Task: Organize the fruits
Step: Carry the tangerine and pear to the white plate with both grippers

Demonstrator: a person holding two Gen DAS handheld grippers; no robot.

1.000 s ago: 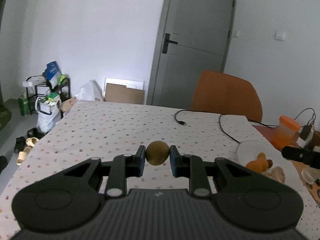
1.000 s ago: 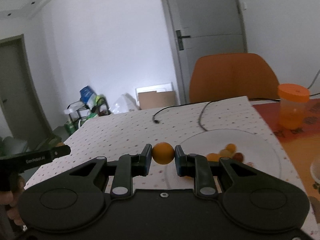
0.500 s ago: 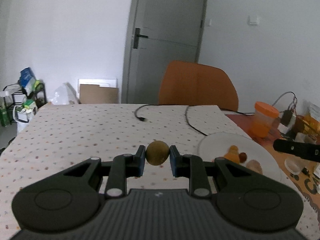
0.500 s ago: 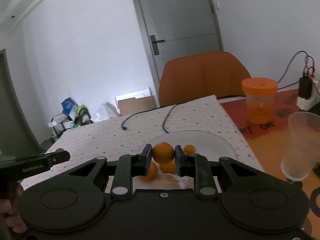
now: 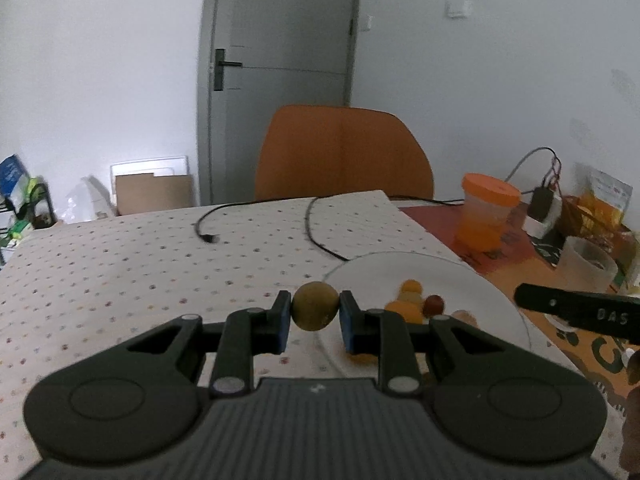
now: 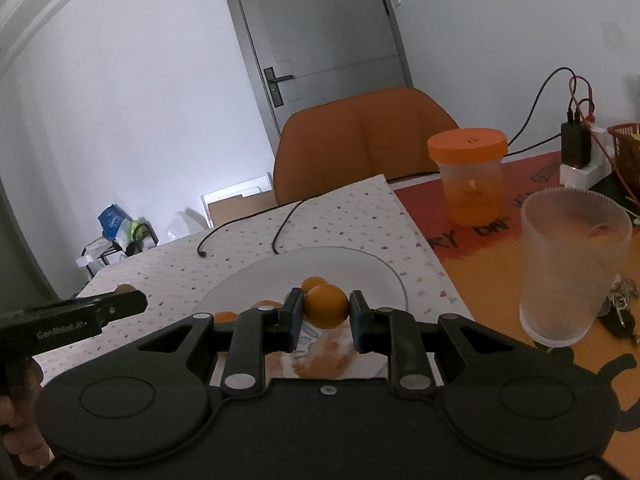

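Note:
My left gripper (image 5: 314, 314) is shut on a round olive-brown fruit (image 5: 314, 306), held above the left rim of a white plate (image 5: 380, 272). Several small orange and dark fruits (image 5: 412, 300) lie on that plate. My right gripper (image 6: 326, 312) is shut on a small orange fruit (image 6: 327, 305) over the near part of the same plate (image 6: 352, 268), where other orange fruits (image 6: 313, 282) rest. In the left wrist view the right gripper's side shows as a dark bar at right; the left gripper's side shows likewise at left in the right wrist view.
A dotted tablecloth (image 5: 120, 264) covers the table, with a black cable (image 5: 312, 224) across it. An orange-lidded jar (image 6: 468, 176), a frosted cup (image 6: 568, 272) and a charger (image 6: 576, 144) stand to the right. An orange chair (image 5: 340, 152) stands behind the table.
Both grippers have swung right and toward the plate while holding their fruits. The plate now lies directly under and ahead of both, and the cup has come into the right wrist view.

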